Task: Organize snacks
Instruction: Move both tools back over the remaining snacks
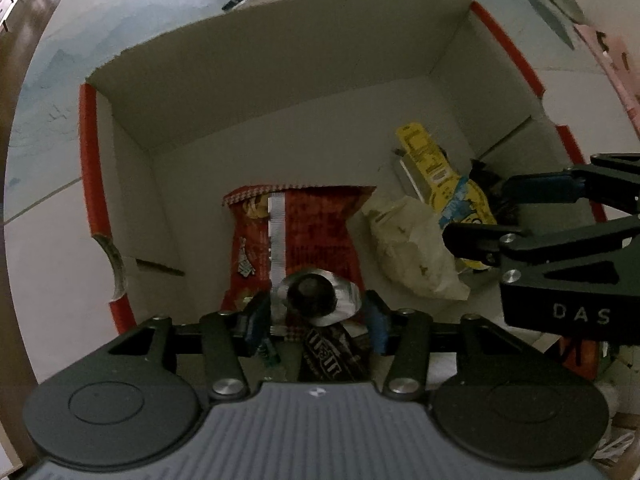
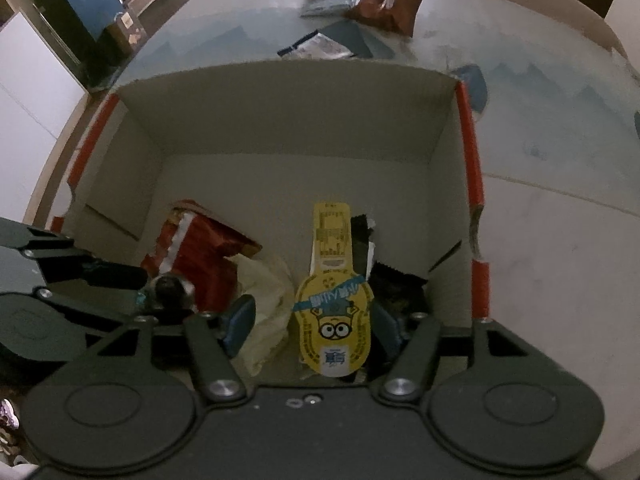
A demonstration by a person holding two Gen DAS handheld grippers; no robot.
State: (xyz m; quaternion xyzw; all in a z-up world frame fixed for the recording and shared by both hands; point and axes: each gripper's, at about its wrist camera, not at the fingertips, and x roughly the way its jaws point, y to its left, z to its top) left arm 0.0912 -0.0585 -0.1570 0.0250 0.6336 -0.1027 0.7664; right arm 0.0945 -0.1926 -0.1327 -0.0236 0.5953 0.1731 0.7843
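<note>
A white cardboard box (image 1: 280, 92) (image 2: 280, 112) with red edges stands on the table, and both grippers reach down into it. On its floor lie a red snack bag (image 1: 316, 232) (image 2: 208, 256), a cream bag (image 1: 412, 248) (image 2: 268, 292), a yellow cartoon pack (image 1: 436, 168) (image 2: 332, 280) and a dark packet (image 2: 400, 292). A round dark snack in silver foil (image 1: 316, 296) (image 2: 172, 288) rests on the red bag between the open jaws of my left gripper (image 1: 316, 322) (image 2: 144, 286). A brown chocolate pack (image 1: 328, 356) lies just below it. My right gripper (image 2: 312, 326) (image 1: 492, 216) stands open astride the yellow pack, pads apart from it.
Beyond the box, loose snacks lie on the table: a brown-red bag (image 2: 388, 8), a grey-blue pack (image 2: 328, 4), a silver pack (image 2: 316, 48) and a blue pack (image 2: 474, 84) beside the box's far right corner. A white chair (image 2: 540, 4) stands behind the table.
</note>
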